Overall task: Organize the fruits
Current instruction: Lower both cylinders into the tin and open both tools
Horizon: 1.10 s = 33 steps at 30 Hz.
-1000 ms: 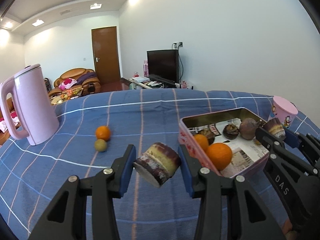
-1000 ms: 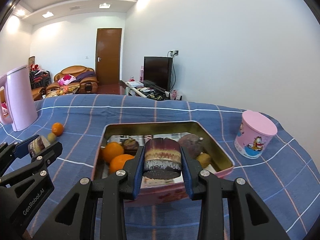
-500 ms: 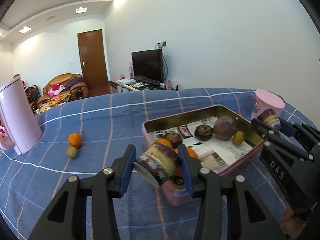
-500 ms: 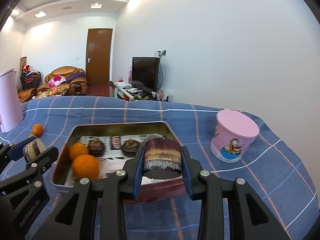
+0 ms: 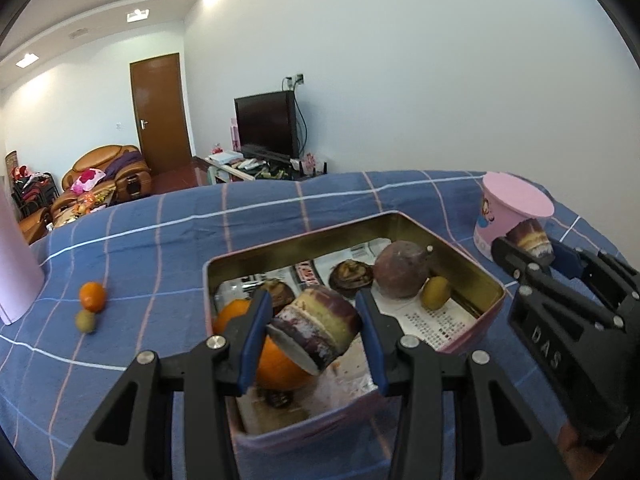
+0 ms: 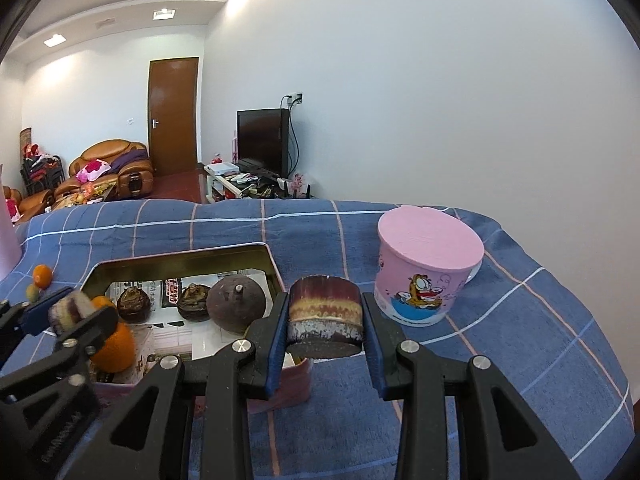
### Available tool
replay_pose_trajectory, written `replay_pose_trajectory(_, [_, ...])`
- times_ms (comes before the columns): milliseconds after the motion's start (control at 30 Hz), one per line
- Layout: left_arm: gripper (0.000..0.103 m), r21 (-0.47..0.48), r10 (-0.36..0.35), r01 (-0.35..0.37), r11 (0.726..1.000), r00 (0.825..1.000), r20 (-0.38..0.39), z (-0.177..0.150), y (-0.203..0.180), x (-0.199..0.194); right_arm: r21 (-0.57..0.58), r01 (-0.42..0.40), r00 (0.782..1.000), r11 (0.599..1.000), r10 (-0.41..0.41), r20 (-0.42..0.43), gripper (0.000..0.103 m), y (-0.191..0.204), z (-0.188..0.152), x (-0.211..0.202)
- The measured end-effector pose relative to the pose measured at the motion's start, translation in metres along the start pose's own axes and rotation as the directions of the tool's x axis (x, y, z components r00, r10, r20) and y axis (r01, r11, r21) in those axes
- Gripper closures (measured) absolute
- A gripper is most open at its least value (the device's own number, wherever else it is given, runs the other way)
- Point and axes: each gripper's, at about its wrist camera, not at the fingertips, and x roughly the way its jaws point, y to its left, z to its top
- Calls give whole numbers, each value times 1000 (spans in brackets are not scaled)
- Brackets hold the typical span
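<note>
Right wrist: sugarcane piece (image 6: 325, 316) between right gripper (image 6: 325, 334) pads.

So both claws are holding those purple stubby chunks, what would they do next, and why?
Probably lower the left gripper a little and let go: its sugarcane piece already hangs over the open tin where other fruit lies. The right gripper holds its piece beside the tin.

White walls (image 6: 440, 80), recessed ceiling lights (image 6: 164, 13) on. Brown door (image 6: 173, 116) at far end, tan sofa (image 6: 110, 166) left of it, dark TV (image 6: 262, 140) on low stand (image 6: 240, 182) against right wall. Reddish floor (image 6: 176, 188) by stand.
</note>
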Motion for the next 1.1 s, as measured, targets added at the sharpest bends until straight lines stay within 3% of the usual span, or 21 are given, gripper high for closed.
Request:
replay_pose_trajectory(233, [58,-49,-19,15,999,996,-90,6,3,24,-17,-82,995,997,80,-62,67,6,4,19])
replay_pose_trajectory(500, [58,-56,-33,27,998,992,-122,8,1,34,-70,-133,985,989,123,-122,66,21,4,32])
replay_pose_trajectory(1000, [57,-107,-66,54,993,992,-107,9,12,32,-83,-216,975,973,211,-70,65,22,6,22])
replay_pose_trajectory(1100, [51,-107,-44,33,994,994,-103,9,13,30,-52,-242,968,969,237,-77,65,18,7,25])
